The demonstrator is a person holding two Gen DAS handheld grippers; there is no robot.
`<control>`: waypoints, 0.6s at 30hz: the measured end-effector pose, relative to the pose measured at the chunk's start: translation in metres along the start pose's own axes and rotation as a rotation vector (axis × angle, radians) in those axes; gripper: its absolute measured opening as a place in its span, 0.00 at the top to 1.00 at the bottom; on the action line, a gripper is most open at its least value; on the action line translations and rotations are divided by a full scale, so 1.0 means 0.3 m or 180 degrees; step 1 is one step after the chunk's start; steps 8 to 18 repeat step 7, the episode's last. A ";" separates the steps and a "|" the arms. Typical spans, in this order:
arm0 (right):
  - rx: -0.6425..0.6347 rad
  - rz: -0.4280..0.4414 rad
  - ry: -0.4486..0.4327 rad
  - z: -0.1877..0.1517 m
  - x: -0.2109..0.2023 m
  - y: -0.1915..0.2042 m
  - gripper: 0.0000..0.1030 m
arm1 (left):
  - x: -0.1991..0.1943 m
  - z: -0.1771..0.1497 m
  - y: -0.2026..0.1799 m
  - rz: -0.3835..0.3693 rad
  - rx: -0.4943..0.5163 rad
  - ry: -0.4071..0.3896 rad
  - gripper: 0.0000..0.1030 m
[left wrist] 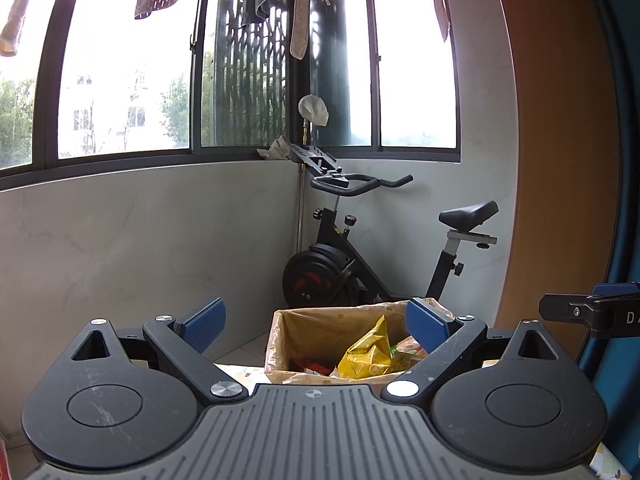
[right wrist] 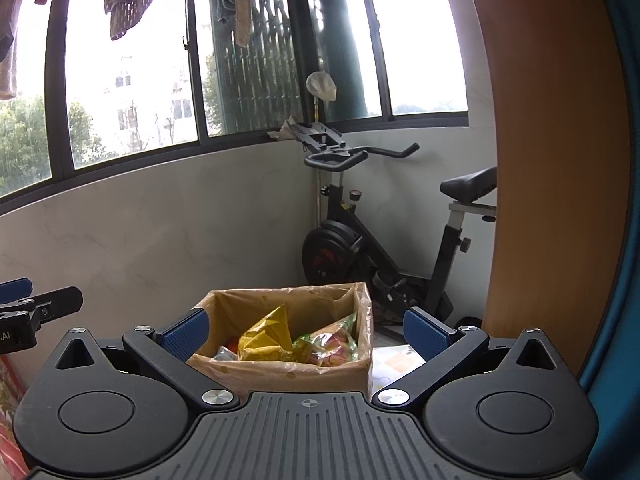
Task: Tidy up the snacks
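A cardboard box (left wrist: 304, 322) lined with clear plastic stands ahead and holds snack packets. A yellow packet (left wrist: 368, 354) stands upright in it, with a green and orange packet (left wrist: 406, 350) to its right. My left gripper (left wrist: 316, 326) is open and empty, level with the box's top. The box (right wrist: 280, 374) shows in the right wrist view too, with the yellow packet (right wrist: 266, 340) and the green packet (right wrist: 332, 340) inside. My right gripper (right wrist: 306, 334) is open and empty above the box's near edge.
An exercise bike (left wrist: 360, 256) stands behind the box in the corner under the windows. A wooden panel (left wrist: 560, 160) and a blue surface (left wrist: 624, 160) rise on the right. The other gripper shows at each view's edge. A patterned cloth (right wrist: 396, 364) lies right of the box.
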State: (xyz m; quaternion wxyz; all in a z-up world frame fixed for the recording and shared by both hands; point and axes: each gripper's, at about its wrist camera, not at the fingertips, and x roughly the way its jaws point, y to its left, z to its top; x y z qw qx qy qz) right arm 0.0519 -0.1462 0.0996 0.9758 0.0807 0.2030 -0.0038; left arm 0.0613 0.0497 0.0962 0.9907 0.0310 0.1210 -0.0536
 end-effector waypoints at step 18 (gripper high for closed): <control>0.0001 0.0001 0.0010 -0.004 0.002 -0.003 0.00 | 0.002 -0.002 -0.003 0.0004 0.0004 -0.0006 0.05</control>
